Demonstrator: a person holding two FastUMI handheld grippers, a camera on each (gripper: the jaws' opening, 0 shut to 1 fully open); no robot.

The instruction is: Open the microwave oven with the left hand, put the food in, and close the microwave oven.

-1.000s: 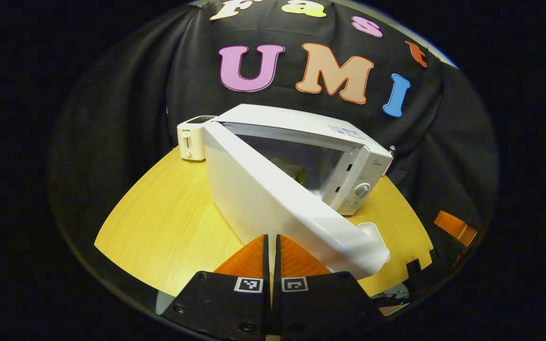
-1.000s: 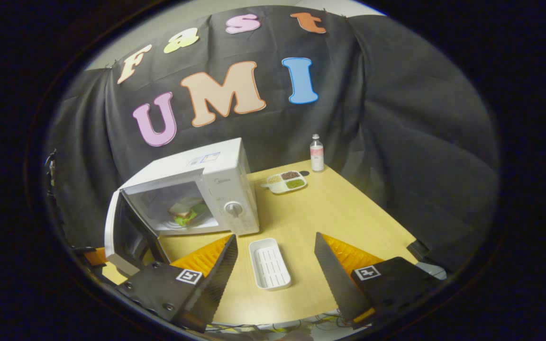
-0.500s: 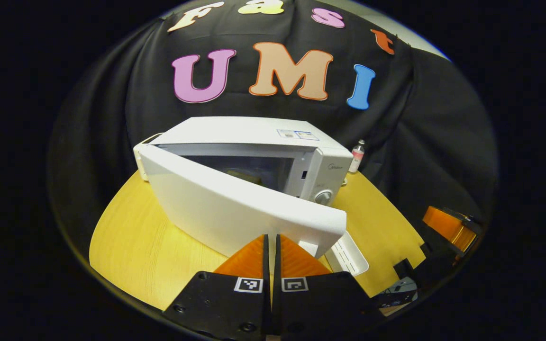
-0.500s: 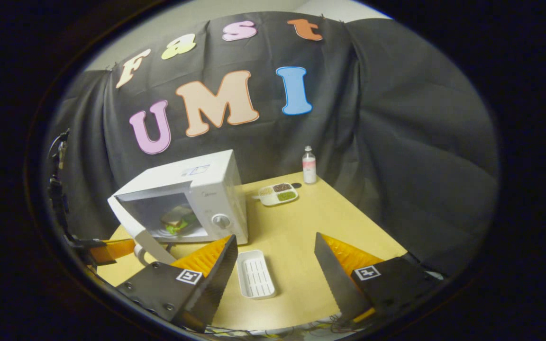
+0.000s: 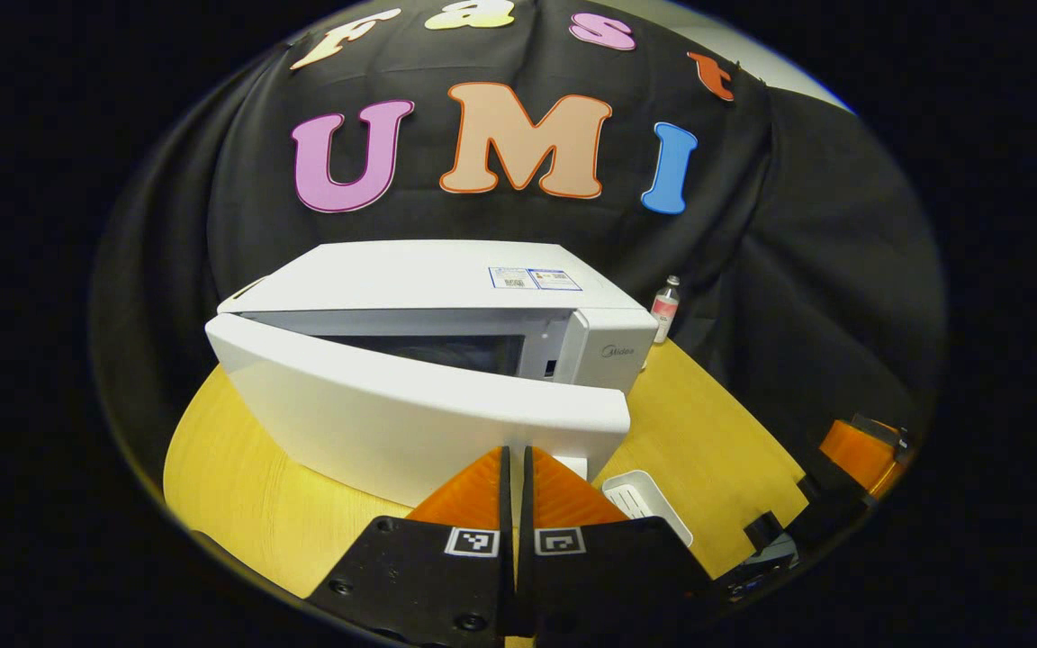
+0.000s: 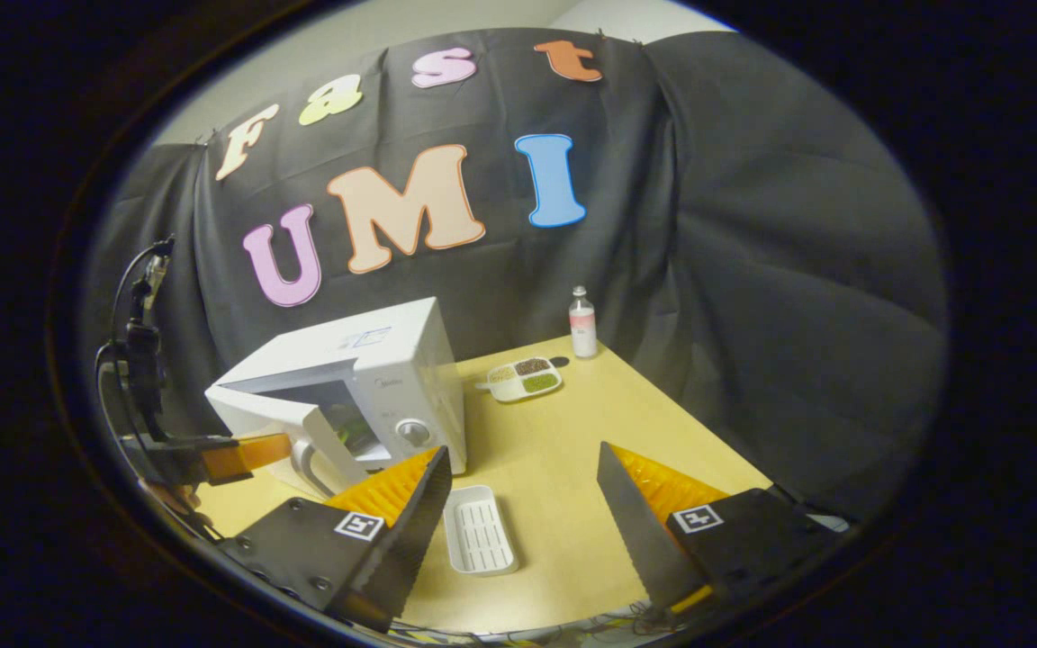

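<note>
- My left tongs (image 5: pixel 515 459) are clenched, fingers together, tips against the microwave door (image 5: pixel 419 423); my right tongs (image 6: pixel 523 504) are released, spread above the desk (image 6: pixel 572 459)
- A white tray (image 6: pixel 480 542) lies between the right fingers
- The microwave (image 6: pixel 374 378) stands beyond, door slightly ajar; food (image 6: pixel 358 438) is inside

Both views are dim and evenly lit from overhead, with strong fisheye bending toward the edges. The white microwave (image 5: pixel 433 360) stands brightest at frame centre; the yellow surface (image 6: pixel 572 468) shows soft shadows and no glare.
</note>
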